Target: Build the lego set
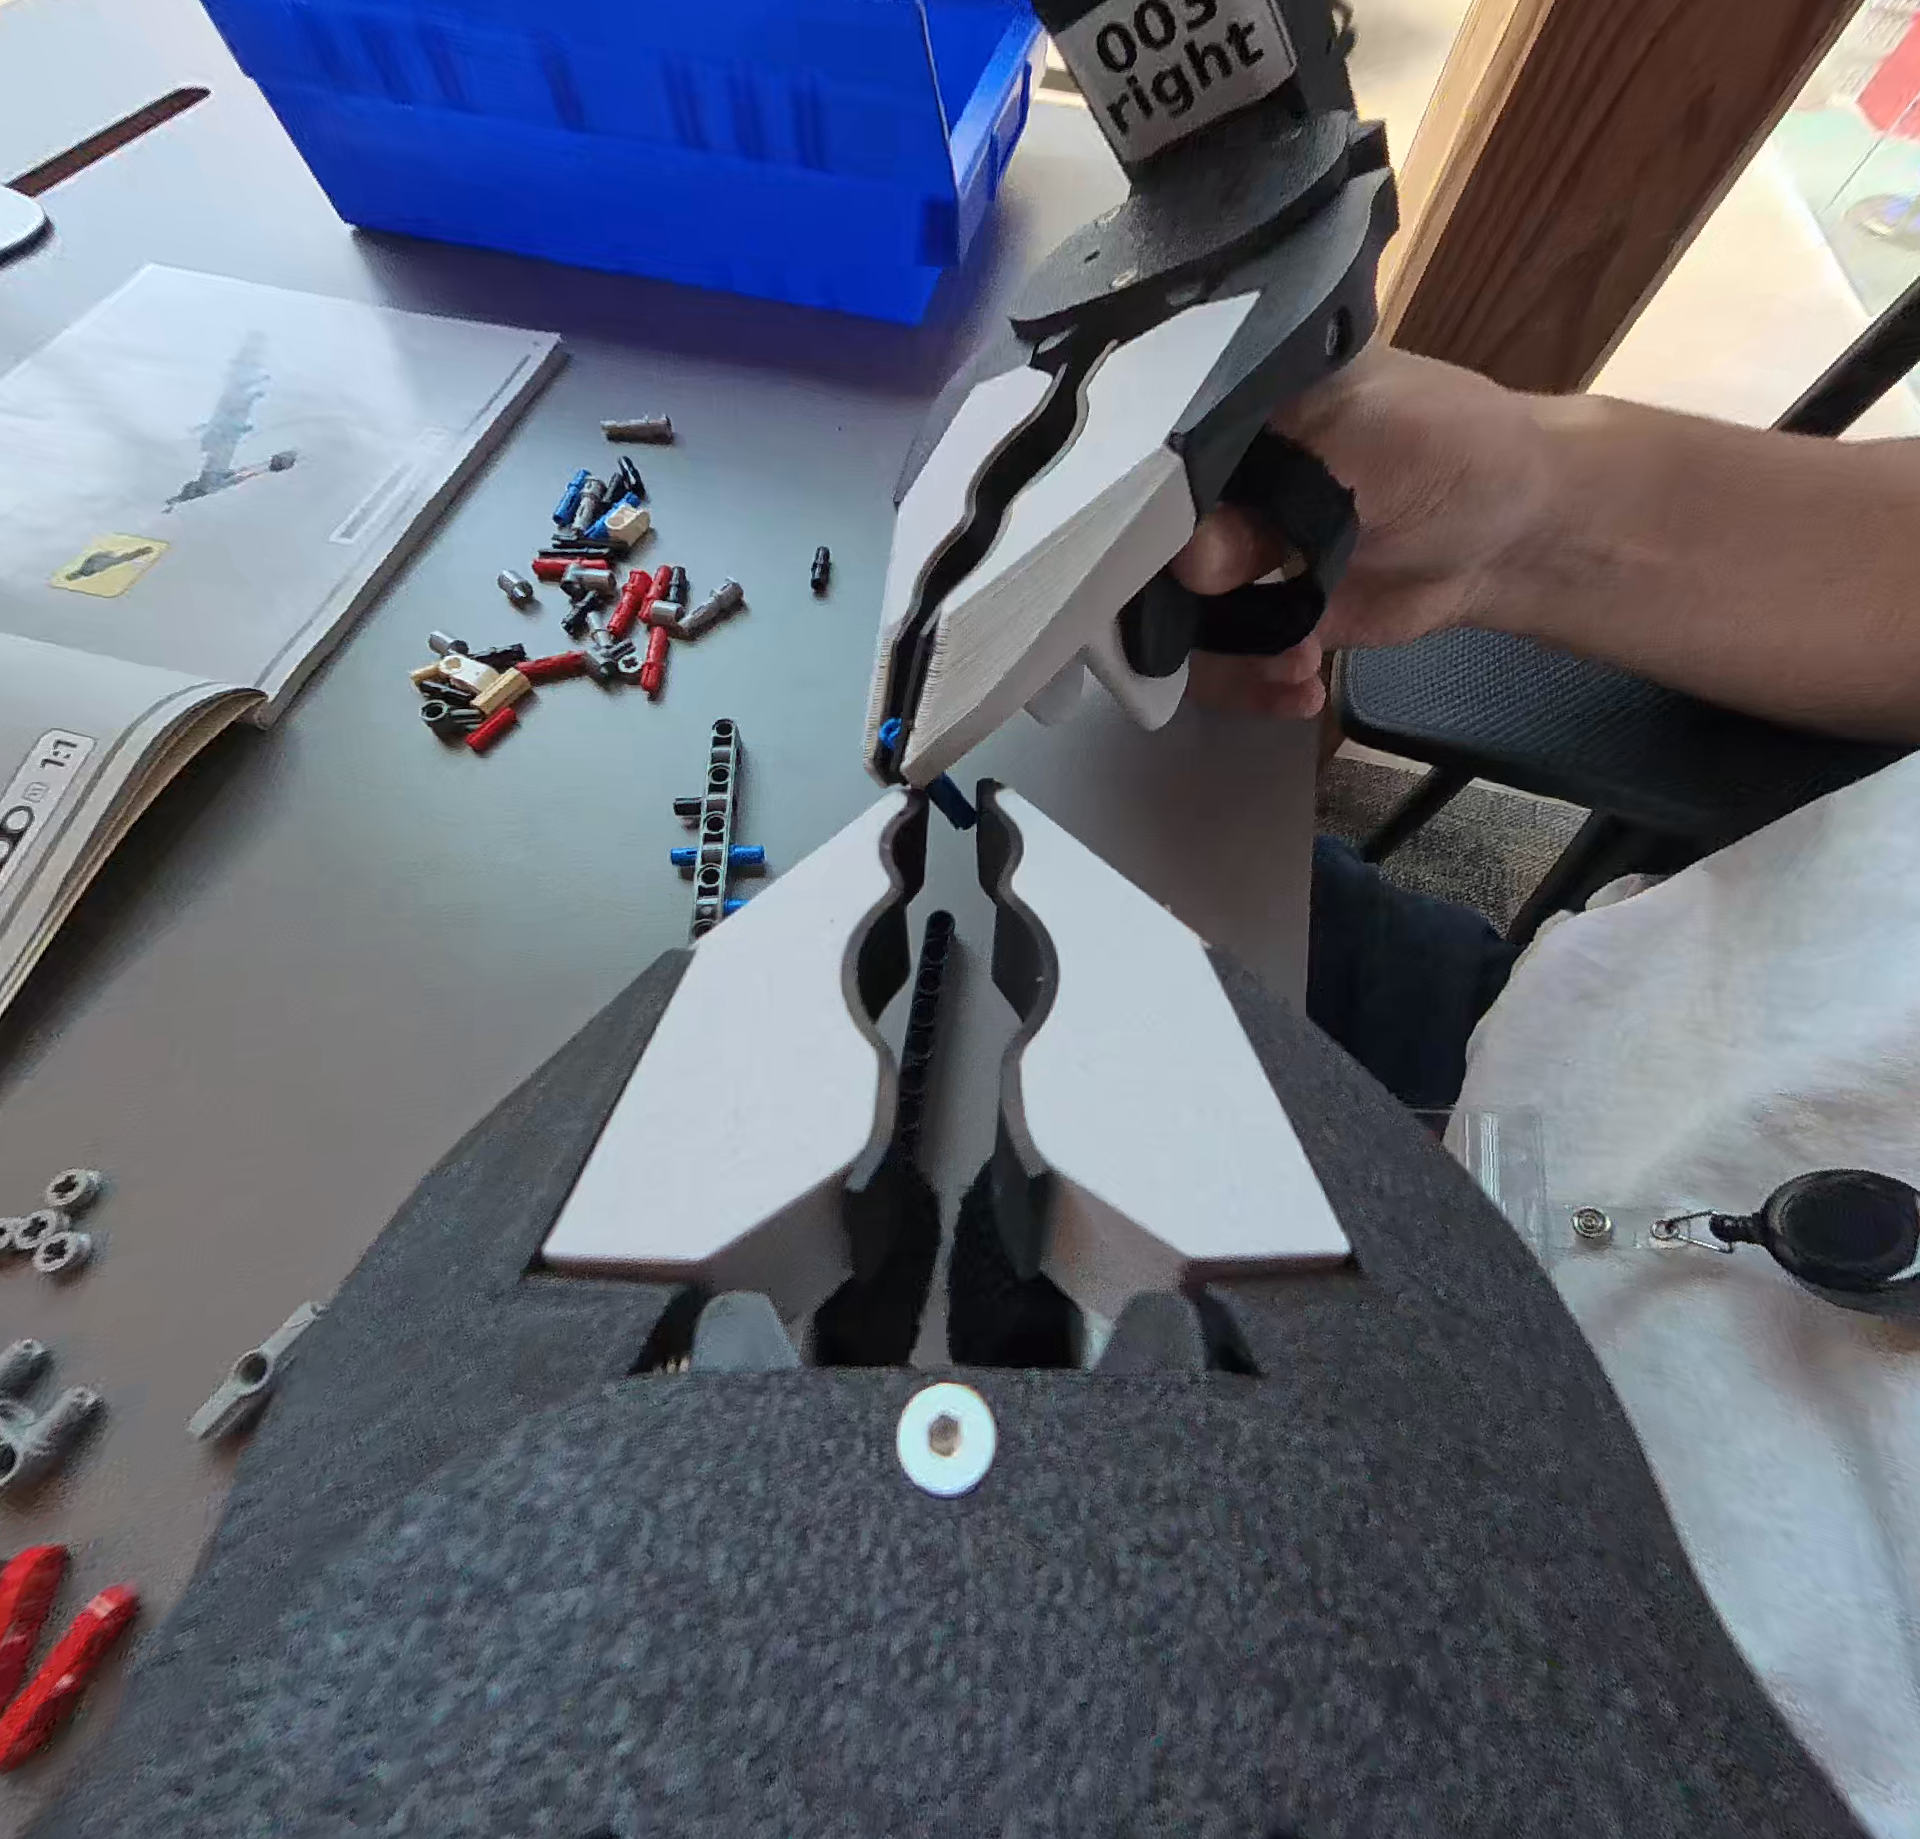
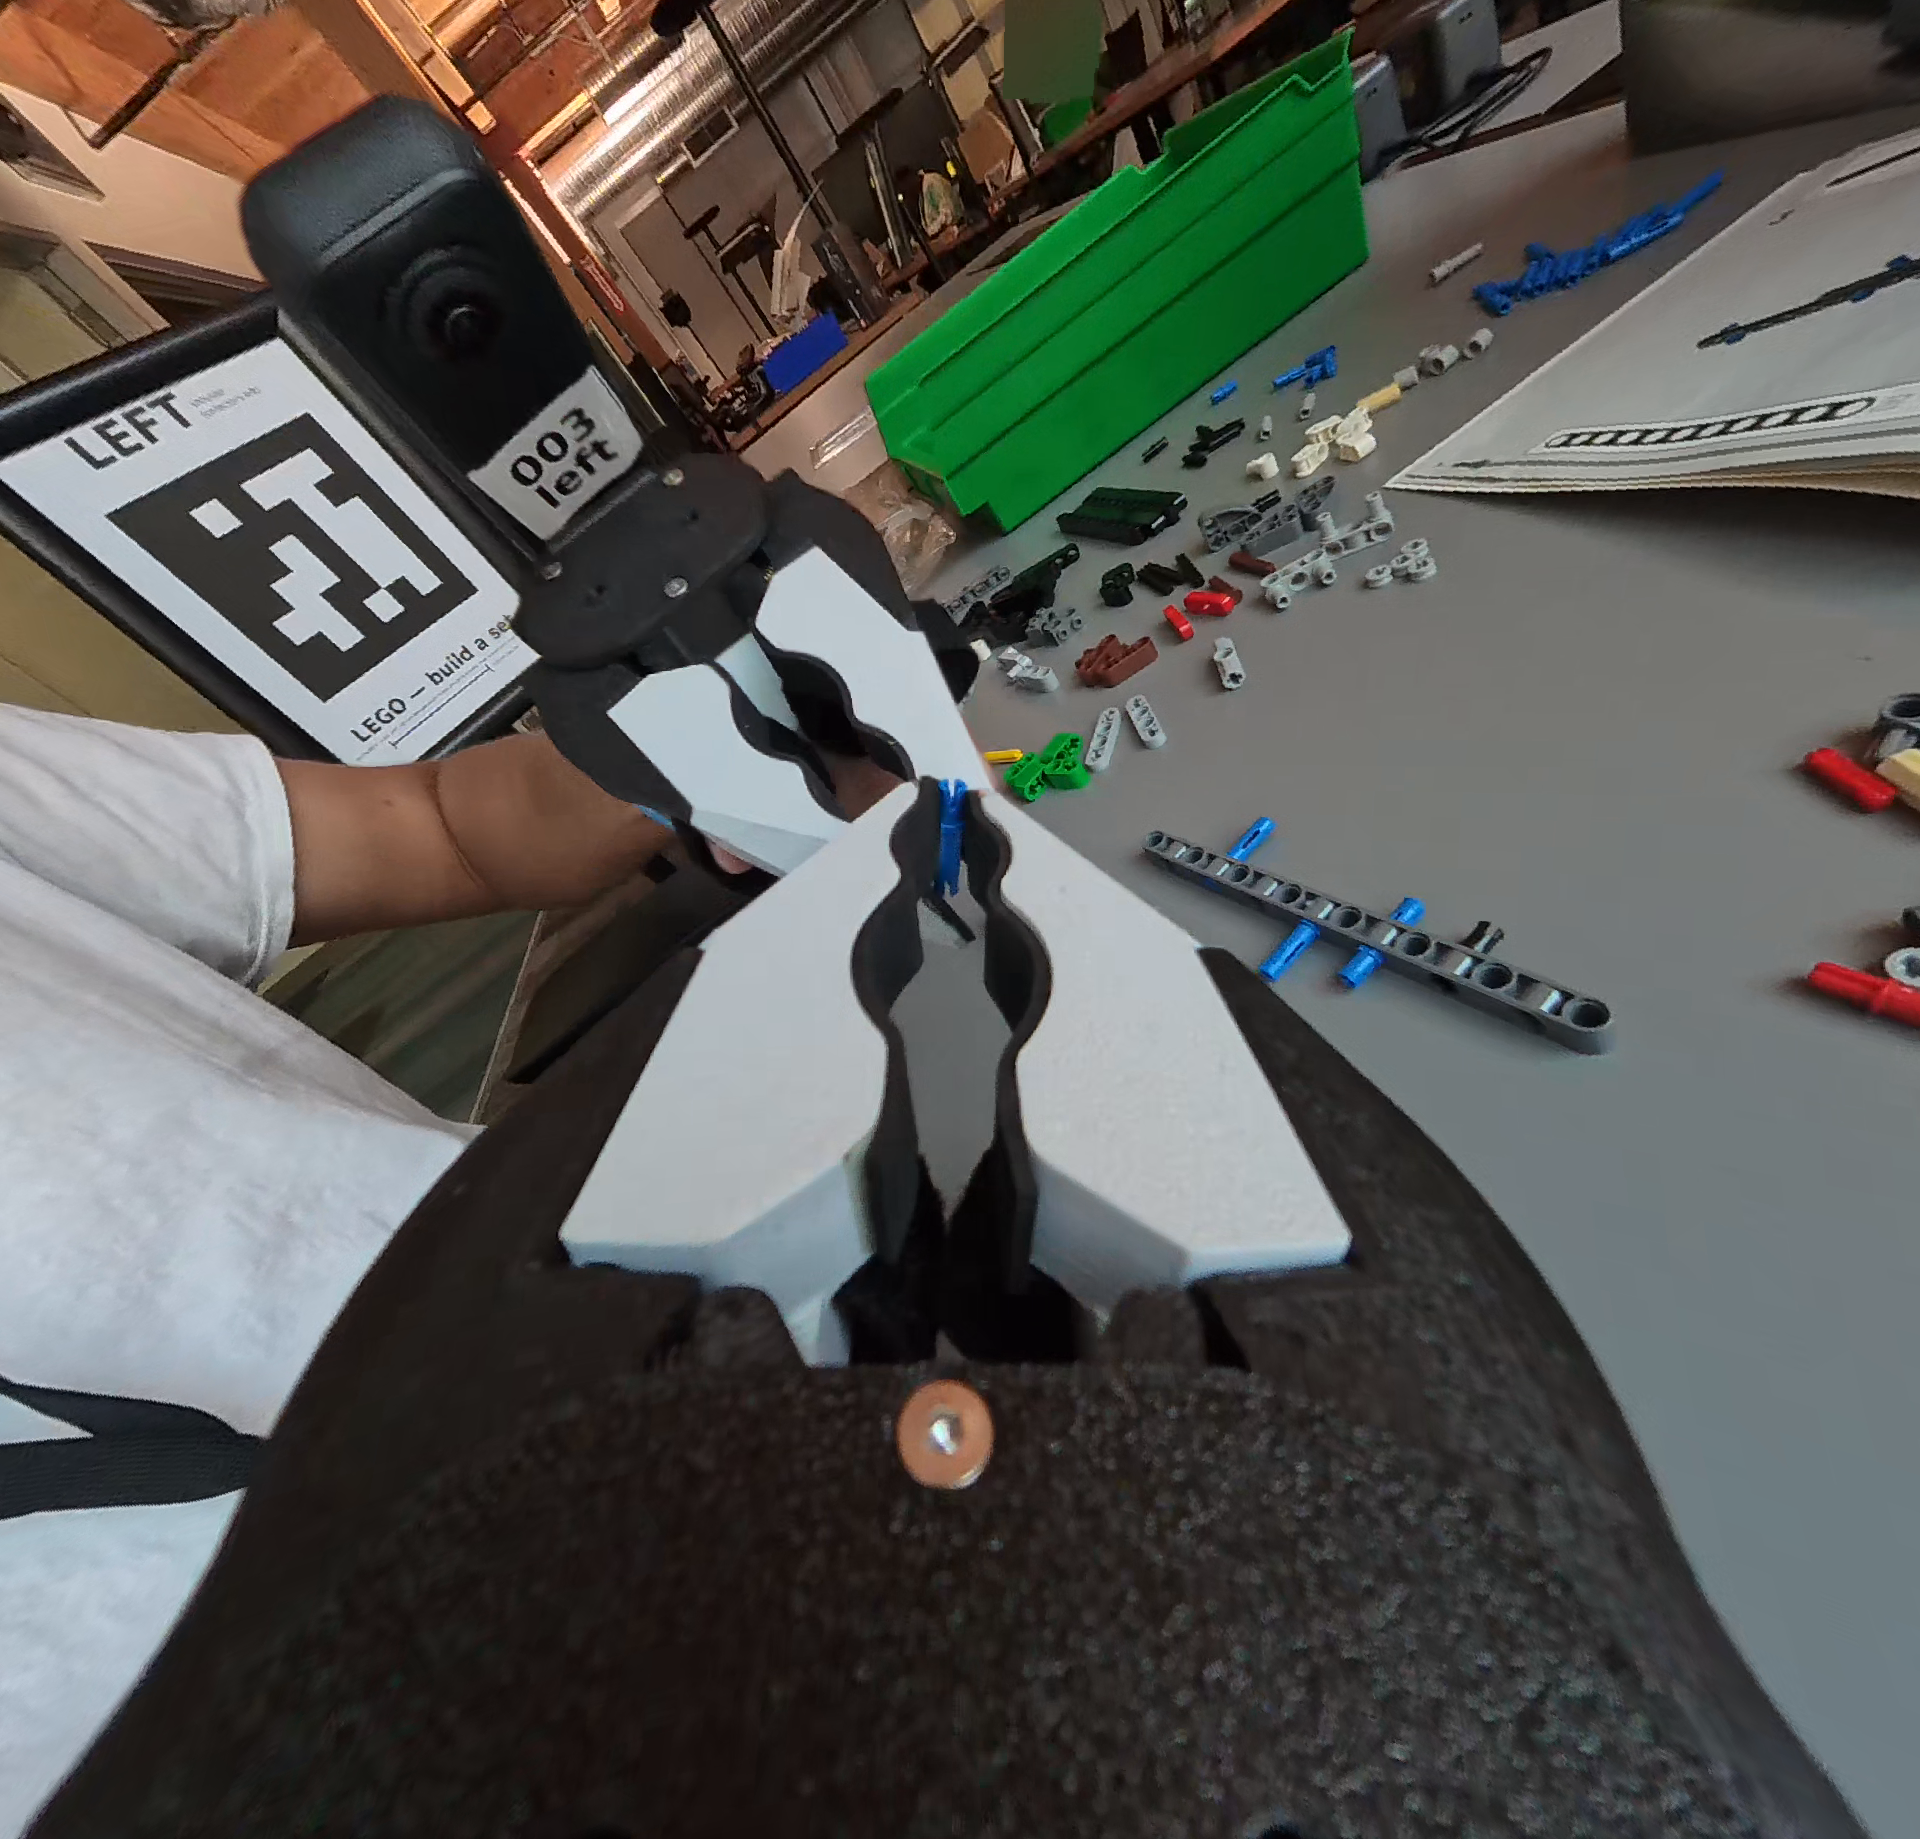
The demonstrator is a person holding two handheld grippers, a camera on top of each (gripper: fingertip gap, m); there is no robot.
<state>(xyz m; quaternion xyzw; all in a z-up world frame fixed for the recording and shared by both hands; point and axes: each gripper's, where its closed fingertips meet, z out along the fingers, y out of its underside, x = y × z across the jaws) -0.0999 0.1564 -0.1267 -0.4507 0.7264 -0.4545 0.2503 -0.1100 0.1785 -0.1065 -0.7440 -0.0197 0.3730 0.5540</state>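
My left gripper [image 1: 948,800] is shut on a thin black beam [image 1: 920,1041], which sits edge-on between the wavy pads below the tips. My right gripper [image 2: 951,797] is shut on a small blue pin [image 2: 950,839]. In the left wrist view the right gripper [image 1: 894,763] comes down from the upper right, and the blue pin [image 1: 951,802] pokes out right at the left gripper's tips. In the right wrist view the left gripper [image 2: 894,781] meets my tips from the left. Both are held above the grey table [image 2: 1558,750].
A grey beam with blue pins [image 1: 715,823] [image 2: 1371,942] lies on the table. Loose small parts [image 1: 582,594] [image 2: 1247,542] are scattered about. An open instruction booklet [image 1: 208,459], a blue bin [image 1: 623,106] and a green bin [image 2: 1122,335] stand behind. A person's hand [image 1: 1403,522] is at right. Less than 4 cm separates the two grippers' tips.
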